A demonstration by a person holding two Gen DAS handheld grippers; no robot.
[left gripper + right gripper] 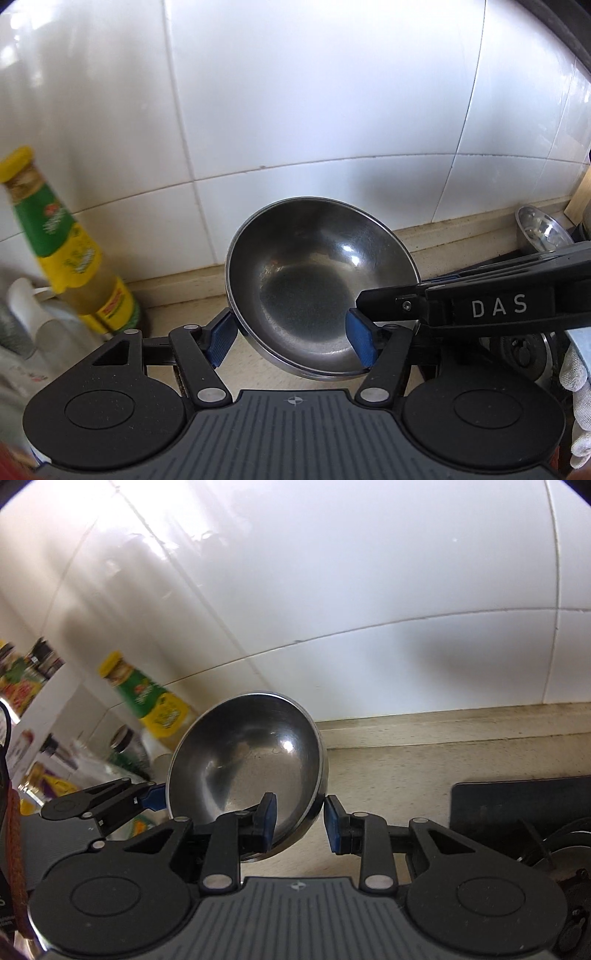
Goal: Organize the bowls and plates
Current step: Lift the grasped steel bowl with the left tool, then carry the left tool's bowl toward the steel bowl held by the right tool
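Note:
A steel bowl (pixel 306 280) hangs tilted above the beige counter, its hollow facing me. In the right wrist view my right gripper (pixel 301 823) is shut on the bowl's (pixel 247 760) near right rim, one blue pad inside and one against the outer wall. In the left wrist view that gripper (pixel 369 299) comes in from the right to the same rim. My left gripper (pixel 291 343) stands open and wide: its left pad sits just outside the bowl's left wall, its right pad in front of the hollow. One left fingertip (pixel 151 797) shows at the bowl's left edge.
A sauce bottle (pixel 62 243) with yellow cap and green label stands left against the white tiled wall. A second steel bowl (pixel 539 229) sits at the far right. A black stove top (pixel 517 805) lies right, and jars and bottles (pixel 22 683) crowd the left.

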